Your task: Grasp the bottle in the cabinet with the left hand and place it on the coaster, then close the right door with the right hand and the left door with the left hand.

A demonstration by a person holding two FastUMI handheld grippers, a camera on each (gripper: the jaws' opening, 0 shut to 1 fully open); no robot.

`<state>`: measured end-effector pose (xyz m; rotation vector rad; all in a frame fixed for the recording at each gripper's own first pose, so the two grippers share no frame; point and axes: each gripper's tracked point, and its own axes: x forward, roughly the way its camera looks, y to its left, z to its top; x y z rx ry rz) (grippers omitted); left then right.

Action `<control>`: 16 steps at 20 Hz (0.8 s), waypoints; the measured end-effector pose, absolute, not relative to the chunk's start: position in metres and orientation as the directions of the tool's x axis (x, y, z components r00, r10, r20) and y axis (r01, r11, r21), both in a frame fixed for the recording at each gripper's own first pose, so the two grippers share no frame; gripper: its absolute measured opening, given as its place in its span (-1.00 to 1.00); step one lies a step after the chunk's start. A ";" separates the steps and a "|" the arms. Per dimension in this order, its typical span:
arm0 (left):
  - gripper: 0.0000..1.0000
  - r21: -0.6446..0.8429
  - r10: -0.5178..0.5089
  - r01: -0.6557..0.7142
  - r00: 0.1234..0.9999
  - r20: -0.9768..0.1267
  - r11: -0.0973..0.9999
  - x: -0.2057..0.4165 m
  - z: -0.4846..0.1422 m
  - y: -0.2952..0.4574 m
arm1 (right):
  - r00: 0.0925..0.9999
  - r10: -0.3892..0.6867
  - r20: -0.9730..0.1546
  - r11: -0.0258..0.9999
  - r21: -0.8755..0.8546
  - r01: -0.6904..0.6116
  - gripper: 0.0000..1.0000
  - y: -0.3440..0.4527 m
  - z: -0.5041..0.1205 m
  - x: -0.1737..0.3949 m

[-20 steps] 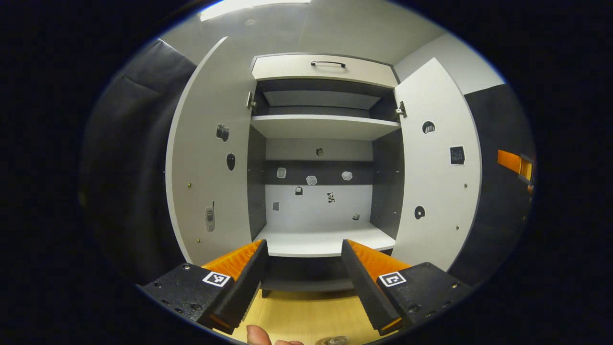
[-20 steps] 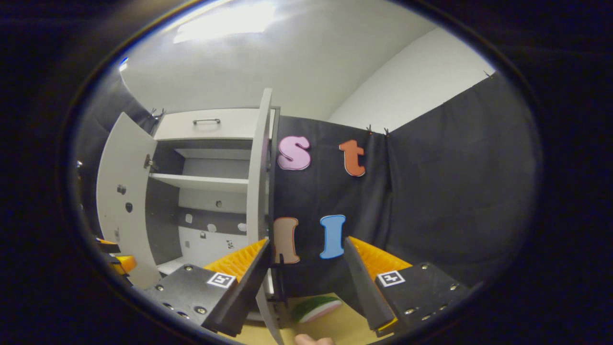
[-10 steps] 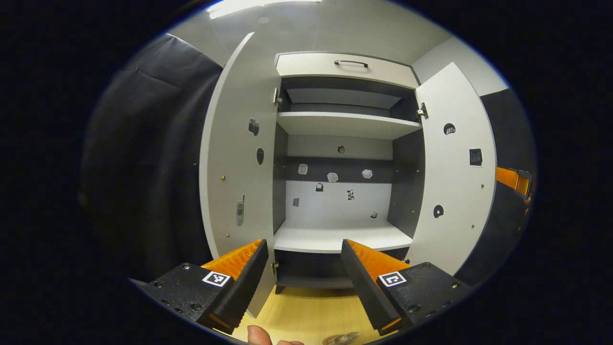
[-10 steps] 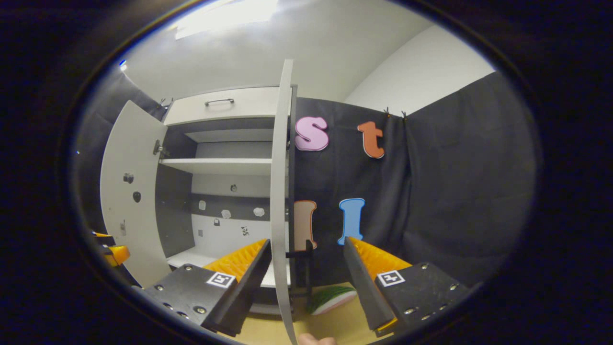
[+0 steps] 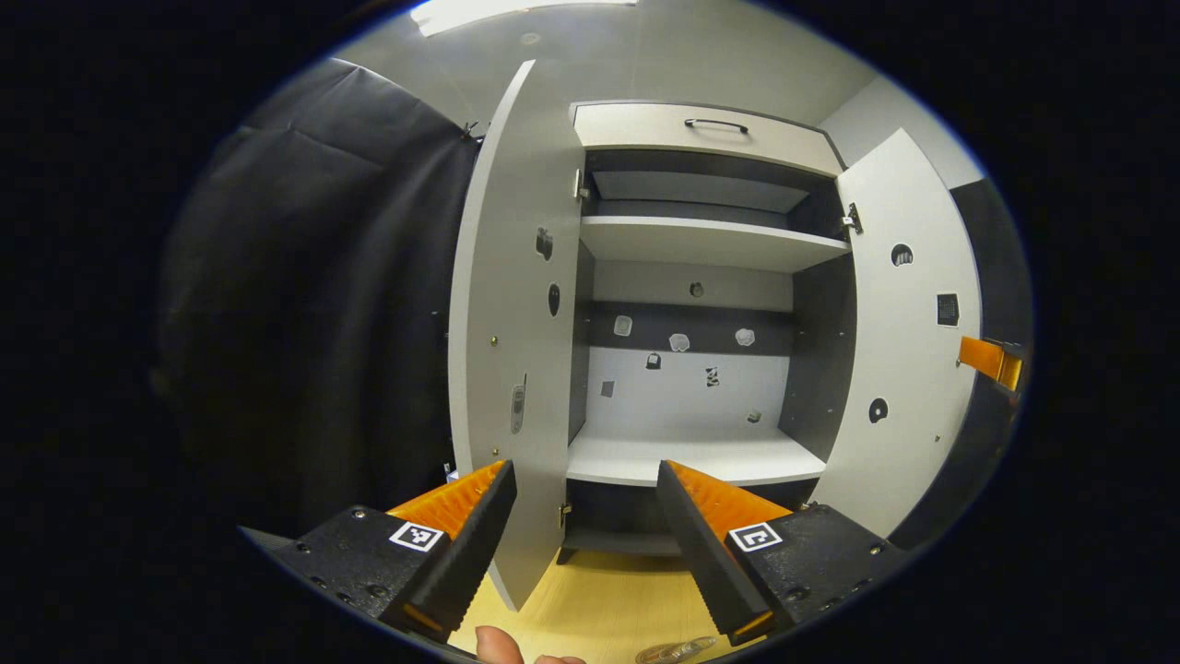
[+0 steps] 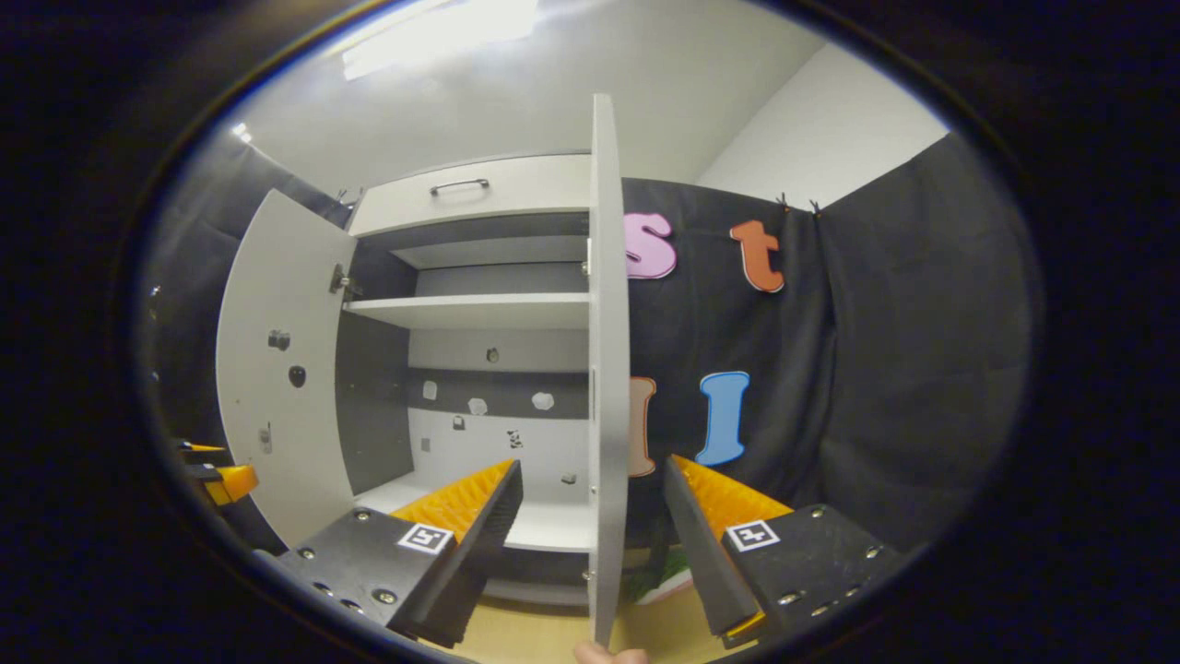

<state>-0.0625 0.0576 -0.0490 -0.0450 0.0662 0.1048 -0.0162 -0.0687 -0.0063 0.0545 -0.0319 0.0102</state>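
Both cabinet doors are standing open. In the left gripper view, the left gripper (image 5: 583,539) is hovering with its jaws wide apart and holding nothing, facing the cabinet (image 5: 701,304); the left door (image 5: 512,350) is showing its thin edge just above the left finger. The bottle (image 5: 668,653) is barely peeking in at the bottom, on the wooden table (image 5: 599,609). In the right gripper view, the right gripper (image 6: 590,544) is also gaping, and the right door (image 6: 607,369) is standing edge-on between its fingers, not pinched.
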 end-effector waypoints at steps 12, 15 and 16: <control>0.94 -0.074 0.102 -0.106 0.993 -0.063 0.992 -0.058 -0.047 0.057 | 0.997 0.075 0.035 0.993 0.084 -0.078 0.95 -0.038 -0.006 -0.011; 0.94 -0.072 0.102 -0.106 0.993 -0.059 0.992 -0.063 -0.043 0.055 | 0.992 0.117 0.037 0.987 0.102 -0.121 0.86 -0.022 -0.004 -0.013; 0.94 -0.070 0.105 -0.109 0.993 -0.059 0.992 -0.066 -0.042 0.056 | 0.990 0.136 0.038 0.985 0.106 -0.140 0.96 -0.015 -0.004 -0.014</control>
